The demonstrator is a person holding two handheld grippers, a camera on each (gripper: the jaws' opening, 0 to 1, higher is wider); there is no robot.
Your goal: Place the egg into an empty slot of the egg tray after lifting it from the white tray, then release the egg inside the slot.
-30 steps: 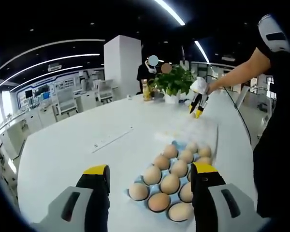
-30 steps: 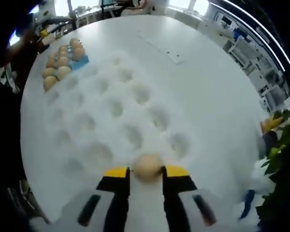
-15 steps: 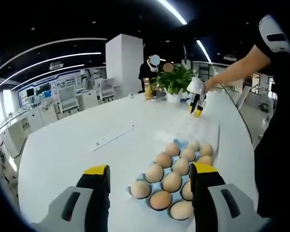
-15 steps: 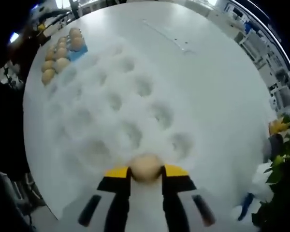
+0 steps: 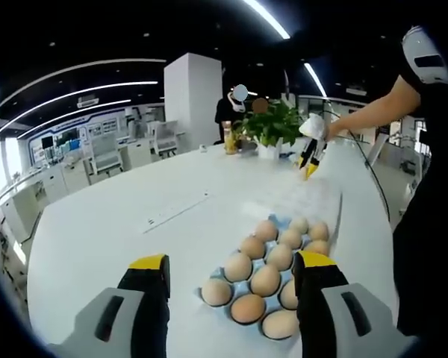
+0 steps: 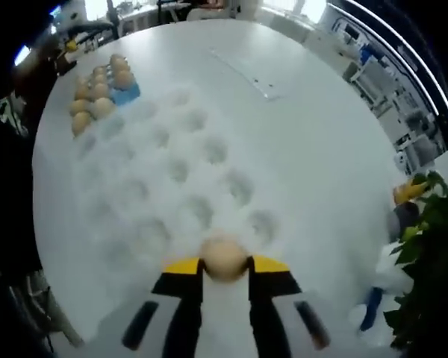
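One egg crosswise in right tongs

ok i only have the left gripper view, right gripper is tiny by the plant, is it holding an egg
Observer: Yes, in the right gripper view the right gripper is shut on an egg.
Operator: where is it over
Observer: Over the near edge of the white tray, whose visible slots look empty.
Operator: can it see the egg tray from there
Observer: Yes, the blue egg tray sits past the white tray's far end, with eggs in it.
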